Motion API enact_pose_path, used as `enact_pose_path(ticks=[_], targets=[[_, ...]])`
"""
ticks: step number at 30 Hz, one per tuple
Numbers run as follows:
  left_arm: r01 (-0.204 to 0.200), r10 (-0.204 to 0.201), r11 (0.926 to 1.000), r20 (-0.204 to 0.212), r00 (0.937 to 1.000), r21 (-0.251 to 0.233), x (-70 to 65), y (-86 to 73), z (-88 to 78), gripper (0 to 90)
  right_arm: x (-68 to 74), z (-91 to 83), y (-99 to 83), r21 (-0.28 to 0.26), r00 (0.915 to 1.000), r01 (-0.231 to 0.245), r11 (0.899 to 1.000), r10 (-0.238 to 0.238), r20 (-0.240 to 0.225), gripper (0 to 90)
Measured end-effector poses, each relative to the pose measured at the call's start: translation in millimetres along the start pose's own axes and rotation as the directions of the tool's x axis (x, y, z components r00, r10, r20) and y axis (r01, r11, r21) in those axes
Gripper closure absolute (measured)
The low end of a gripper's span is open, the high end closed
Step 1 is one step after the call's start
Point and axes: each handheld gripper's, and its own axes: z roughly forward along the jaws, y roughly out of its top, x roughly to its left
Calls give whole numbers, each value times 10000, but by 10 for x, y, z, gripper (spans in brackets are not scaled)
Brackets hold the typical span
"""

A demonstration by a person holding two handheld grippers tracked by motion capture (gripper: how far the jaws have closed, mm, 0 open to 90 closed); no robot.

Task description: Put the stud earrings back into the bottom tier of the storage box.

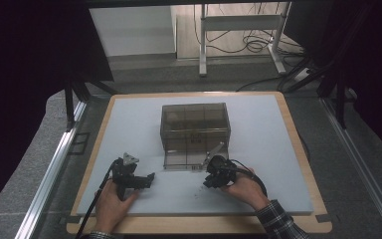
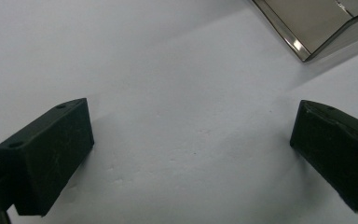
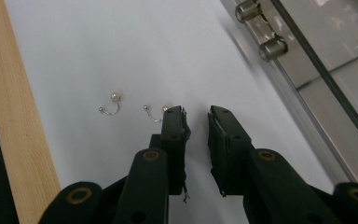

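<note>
The right gripper's (image 3: 196, 112) fingers (image 3: 175, 135) stood nearly together, a narrow gap between them and nothing visibly caught in it. That hand lay low on the white mat (image 1: 268, 149), just before the smoky plastic box (image 1: 195, 127). Two pearl earrings (image 3: 110, 103) lay on the mat; one hook touched the outer side of one finger, the other lay just beyond it. Left of the box, the left gripper (image 2: 191, 140) rested with jaws wide apart, holding nothing.

Left black two-jaw gripper (image 1: 149, 177) sat low over the tabletop (image 1: 258, 149), jaws spread wide with nothing between them. Right black gripper (image 1: 205, 183) was angled down, jaws nearly together with a narrow gap, empty. Both forearms came in from the bottom.
</note>
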Motion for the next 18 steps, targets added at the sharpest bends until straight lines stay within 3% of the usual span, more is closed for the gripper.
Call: enact_pose_path(ticks=[11, 18], targets=[[-8, 8, 10000, -3, 10000, -4, 1, -1, 0, 0, 92, 66, 143, 113, 9995, 233, 9997, -231, -231, 772], [-7, 7, 10000, -4, 10000, -7, 1, -1, 0, 0, 147, 131, 182, 367, 9990, 449, 9983, -451, 35, 793]])
